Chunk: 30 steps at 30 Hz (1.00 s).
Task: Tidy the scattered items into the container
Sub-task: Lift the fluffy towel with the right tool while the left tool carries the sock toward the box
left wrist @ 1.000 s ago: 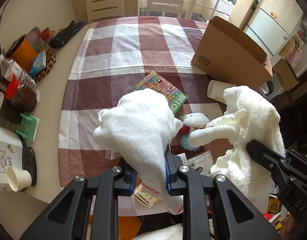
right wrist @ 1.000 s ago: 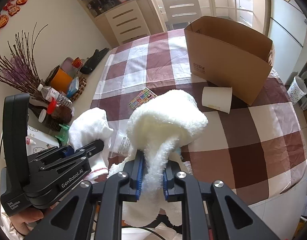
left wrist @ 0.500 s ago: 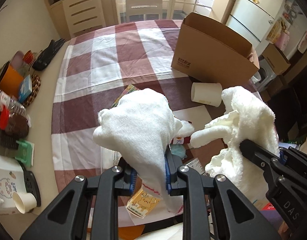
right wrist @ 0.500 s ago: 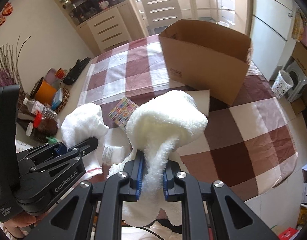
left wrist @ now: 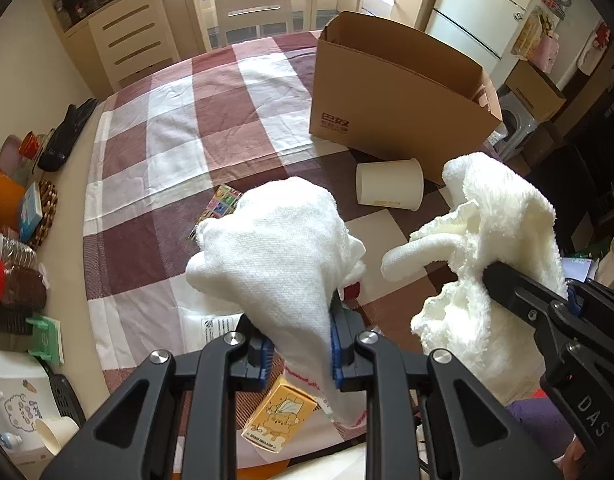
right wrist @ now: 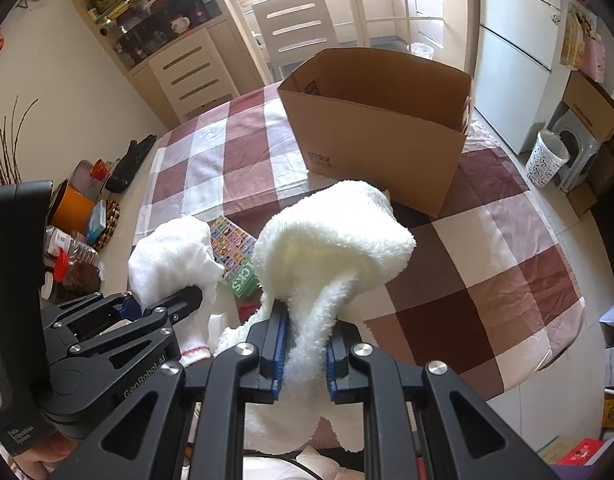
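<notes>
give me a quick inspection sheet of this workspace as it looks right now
surface: checked tablecloth on the table
job's things: cardboard box open; woven white cloth and fluffy white towel held; paper cup on its side beside box; colourful block set, yellow carton on table
clutter: bottles, jars along left edge
grippers: left gripper shut on cloth; right gripper shut on towel
cables: nothing seen
surroundings: chair, drawers, fridge

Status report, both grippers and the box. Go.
Left gripper shut on white towel. Right gripper shut on fluffy towel. Cardboard box open ahead; paper cup lying before it.
</notes>
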Each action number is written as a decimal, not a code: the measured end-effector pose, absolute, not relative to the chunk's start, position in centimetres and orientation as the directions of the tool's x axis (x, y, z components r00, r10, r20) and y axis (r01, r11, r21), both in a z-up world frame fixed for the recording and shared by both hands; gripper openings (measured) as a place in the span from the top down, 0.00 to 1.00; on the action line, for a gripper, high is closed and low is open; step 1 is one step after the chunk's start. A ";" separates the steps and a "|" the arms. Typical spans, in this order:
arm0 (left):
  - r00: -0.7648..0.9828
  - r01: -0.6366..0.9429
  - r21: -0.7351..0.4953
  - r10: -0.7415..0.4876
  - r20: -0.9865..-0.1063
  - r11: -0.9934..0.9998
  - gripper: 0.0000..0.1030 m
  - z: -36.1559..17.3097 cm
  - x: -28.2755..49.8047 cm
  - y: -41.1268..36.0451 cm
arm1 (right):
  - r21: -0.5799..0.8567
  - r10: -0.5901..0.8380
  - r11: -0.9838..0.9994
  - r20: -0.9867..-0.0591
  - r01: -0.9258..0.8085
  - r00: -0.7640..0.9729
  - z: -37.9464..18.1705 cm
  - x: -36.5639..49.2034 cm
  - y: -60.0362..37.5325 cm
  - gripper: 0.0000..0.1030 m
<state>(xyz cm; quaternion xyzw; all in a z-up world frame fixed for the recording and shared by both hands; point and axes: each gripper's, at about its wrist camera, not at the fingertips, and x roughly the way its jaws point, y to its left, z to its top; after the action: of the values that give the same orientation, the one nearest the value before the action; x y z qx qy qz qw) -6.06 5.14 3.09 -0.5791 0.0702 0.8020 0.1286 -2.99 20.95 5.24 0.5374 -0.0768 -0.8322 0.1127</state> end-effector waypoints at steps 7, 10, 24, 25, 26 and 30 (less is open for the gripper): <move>-0.280 -0.320 -0.035 0.130 -0.951 -0.947 0.78 2.6 -7.1 6.6 | 0.249 -0.254 -0.966 -0.881 0.065 -0.400 5.0 -3.9 22.2 0.85; -0.275 -0.335 -0.036 0.134 -0.952 -0.941 0.78 2.5 -7.4 7.2 | 0.248 -0.247 -0.967 -0.882 0.051 -0.401 4.9 -4.2 22.5 0.85; -0.260 -0.403 -0.043 0.159 -0.952 -0.914 0.78 2.3 -9.5 10.3 | 0.239 -0.210 -0.971 -0.887 -0.022 -0.411 4.5 -5.7 24.7 0.85; -0.259 -0.407 -0.043 0.160 -0.952 -0.912 0.78 2.2 -9.6 10.5 | 0.240 -0.208 -0.970 -0.888 -0.027 -0.411 4.5 -5.8 24.9 0.85; -0.257 -0.412 -0.043 0.161 -0.953 -0.910 0.78 2.2 -9.7 10.7 | 0.240 -0.206 -0.970 -0.888 -0.032 -0.412 4.5 -5.9 25.0 0.85; -0.249 -0.433 -0.042 0.164 -0.955 -0.900 0.78 2.0 -10.4 11.7 | 0.239 -0.198 -0.970 -0.888 -0.048 -0.416 4.4 -6.5 25.7 0.85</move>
<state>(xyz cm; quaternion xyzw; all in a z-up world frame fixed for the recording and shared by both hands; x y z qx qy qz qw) -10.38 11.65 1.98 -0.5824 0.1155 0.7816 0.1911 -6.46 25.71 4.42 0.5385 -0.1140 -0.8337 0.0450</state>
